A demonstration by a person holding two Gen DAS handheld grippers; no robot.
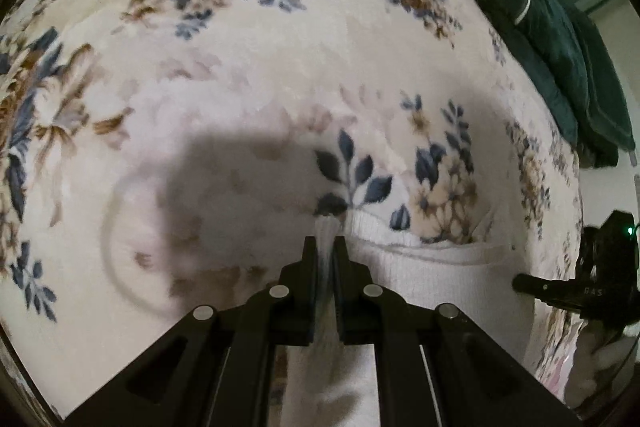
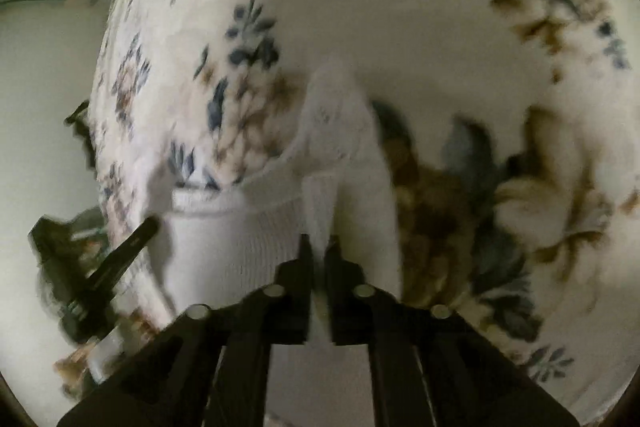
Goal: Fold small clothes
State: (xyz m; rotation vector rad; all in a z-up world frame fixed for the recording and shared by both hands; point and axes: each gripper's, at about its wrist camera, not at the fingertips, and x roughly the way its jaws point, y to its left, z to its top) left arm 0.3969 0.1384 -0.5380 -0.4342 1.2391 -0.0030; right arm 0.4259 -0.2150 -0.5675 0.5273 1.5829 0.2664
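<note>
Both my tongs are clenched on the sock [image 1: 432, 279], a white ribbed one lying on the floral blanket [image 1: 240, 47]. My left gripper [image 1: 327, 247] pinches a small tuft of the ribbed cuff between its tips, at the sock's left corner as that camera sees it; my right gripper [image 2: 318, 247] bites a fold of the same knit further along, with a loose flap of sock [image 2: 340, 115] standing up beyond its tips. The right wrist view is blurred, so I cannot tell how much cloth that bite holds. I judge the step in hand to be the fold itself: carrying the held edge over the rest of the sock. To do it well I should keep the two grips level with each other so the cuff stays taut and straight between them, lift only enough to clear the blanket's pile, and lay the edge down squarely on the far end rather than dragging it. The left bite looks thin, so a sharp tug could slip it free; slow, even travel suits better. The dark green garment [image 1: 560, 59] at the blanket's far edge sits well apart and should not interfere.
</note>
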